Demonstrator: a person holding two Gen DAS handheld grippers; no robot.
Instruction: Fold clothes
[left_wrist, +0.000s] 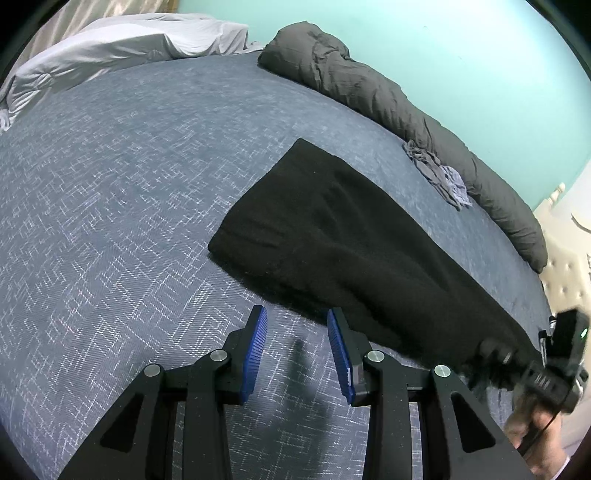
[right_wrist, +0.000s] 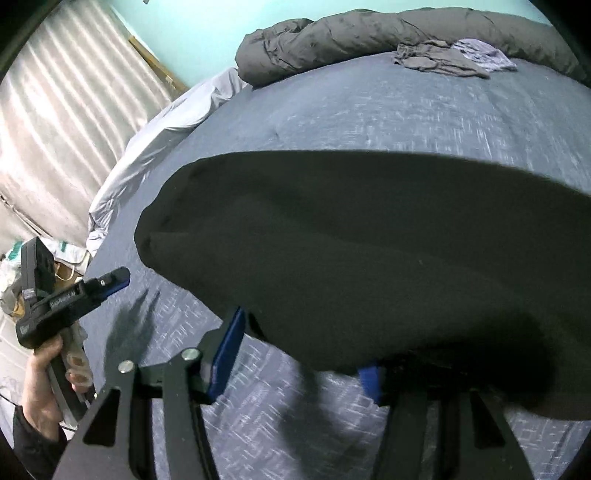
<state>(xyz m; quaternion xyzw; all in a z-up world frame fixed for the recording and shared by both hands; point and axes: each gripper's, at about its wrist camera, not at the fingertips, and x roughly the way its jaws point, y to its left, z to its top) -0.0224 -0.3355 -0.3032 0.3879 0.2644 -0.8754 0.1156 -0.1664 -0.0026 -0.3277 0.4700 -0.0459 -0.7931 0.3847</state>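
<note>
A black garment (left_wrist: 332, 236) lies folded in a long strip on the blue-grey patterned bedspread (left_wrist: 110, 206). My left gripper (left_wrist: 297, 314) hovers over bare bedspread just off the garment's near left edge, its blue pads (left_wrist: 255, 354) apart with nothing between them. My right gripper (left_wrist: 495, 354) is at the garment's near right end. In the right wrist view the black garment (right_wrist: 369, 251) drapes over the right finger of my right gripper (right_wrist: 306, 332). The left pad (right_wrist: 229, 350) is bare, and bedspread shows through the gap. The left gripper (right_wrist: 110, 280) appears there at far left, held by a hand.
A rolled dark grey duvet (left_wrist: 388, 92) runs along the far side by the teal wall. Crumpled grey clothes (left_wrist: 439, 177) lie beside it. White bedding (left_wrist: 122, 44) is piled at the far left corner. A cream tufted headboard (left_wrist: 565, 266) stands at the right, a pale curtain (right_wrist: 66, 122) at the left.
</note>
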